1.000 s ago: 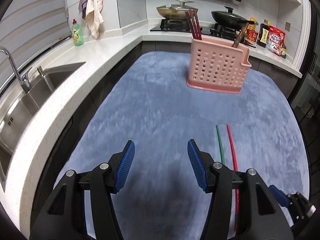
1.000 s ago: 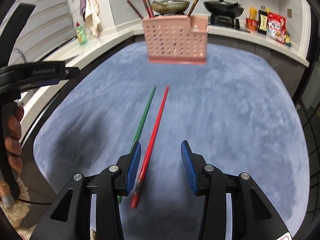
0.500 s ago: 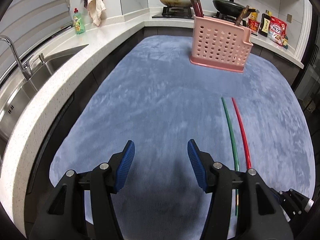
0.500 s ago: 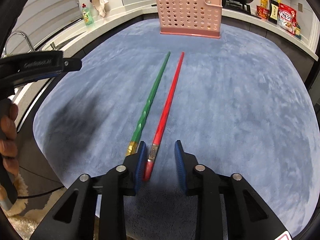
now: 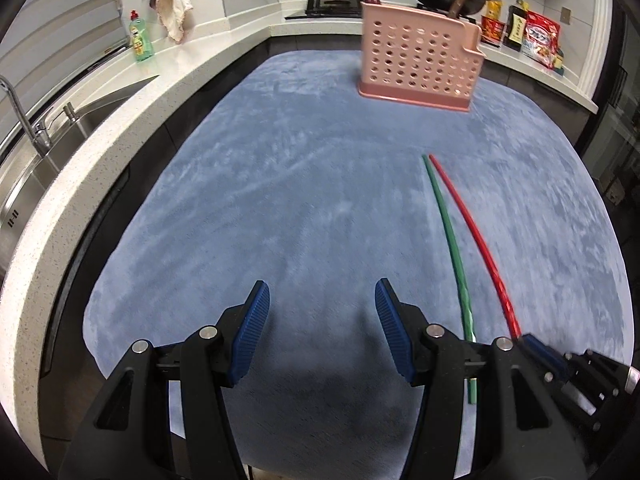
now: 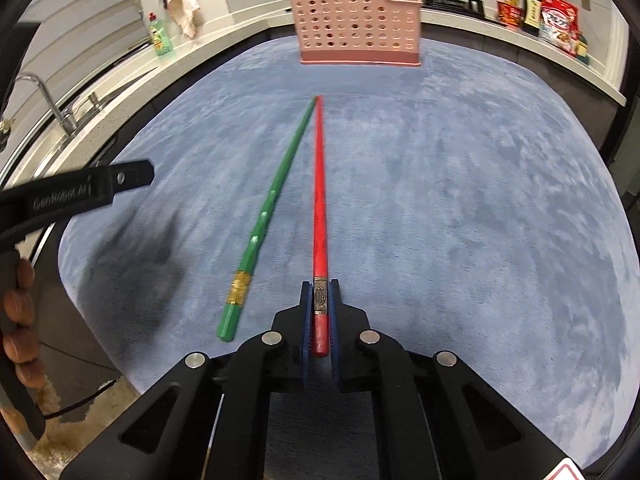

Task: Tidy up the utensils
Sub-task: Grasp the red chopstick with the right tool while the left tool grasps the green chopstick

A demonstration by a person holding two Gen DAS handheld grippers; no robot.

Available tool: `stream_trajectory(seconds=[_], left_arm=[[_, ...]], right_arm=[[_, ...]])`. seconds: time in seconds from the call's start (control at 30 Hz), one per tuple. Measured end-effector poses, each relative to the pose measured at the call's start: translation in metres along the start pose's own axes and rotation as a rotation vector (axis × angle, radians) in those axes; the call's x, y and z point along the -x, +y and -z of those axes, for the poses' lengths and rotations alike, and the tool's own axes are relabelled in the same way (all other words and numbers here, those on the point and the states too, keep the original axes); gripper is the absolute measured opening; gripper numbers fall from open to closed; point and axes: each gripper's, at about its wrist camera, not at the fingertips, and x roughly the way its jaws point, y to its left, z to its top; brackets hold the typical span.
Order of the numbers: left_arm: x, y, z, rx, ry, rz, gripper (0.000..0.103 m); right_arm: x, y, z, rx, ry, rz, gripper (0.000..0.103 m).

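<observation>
Red chopstick [image 6: 320, 216] sits squeezed between the 2 blue pads of the right gripper [image 6: 320, 294], whose jaws have just been closing onto its thick banded end. Green chopstick [image 6: 267, 216] lies just beside it on the blue mat [image 6: 460, 200], tips meeting. Left gripper [image 5: 322, 300] hangs open over bare mat, pink holder [image 5: 420, 56] well beyond.

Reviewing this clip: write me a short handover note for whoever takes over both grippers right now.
Right gripper: jaws have just been closing, now shut on the thick end of the red chopstick, which lies on the blue-grey mat.
Left gripper: open, empty, above the mat.
Green chopstick: loose on the mat beside the red one, tips nearly meeting.
Pink perforated plastic utensil holder: upright at the mat's far edge, already holding some utensils.
Left: lift the red chopstick into the holder, then the green.
</observation>
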Motion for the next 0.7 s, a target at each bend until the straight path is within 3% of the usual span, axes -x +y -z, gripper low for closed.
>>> stream_trajectory(seconds=[0.13,0.33,0.7], left_arm=[[-0.001,-0.011,0.007,-0.032,0.015,0.015,0.056],[-0.001,-0.027,0.014,-0.065,0.03,0.054,0.071],[-0.008,-0.066,0.031,-0.15,0.087,0.143,0.075]], right_arm=[[0.005,-0.013,0.0,-0.05,-0.015,0.039,0.007],[0.015,-0.037,0.004,-0.136,-0.043,0.089,0.007],[0.023,-0.053,0.012,-0.183,-0.057,0.09,0.007]])
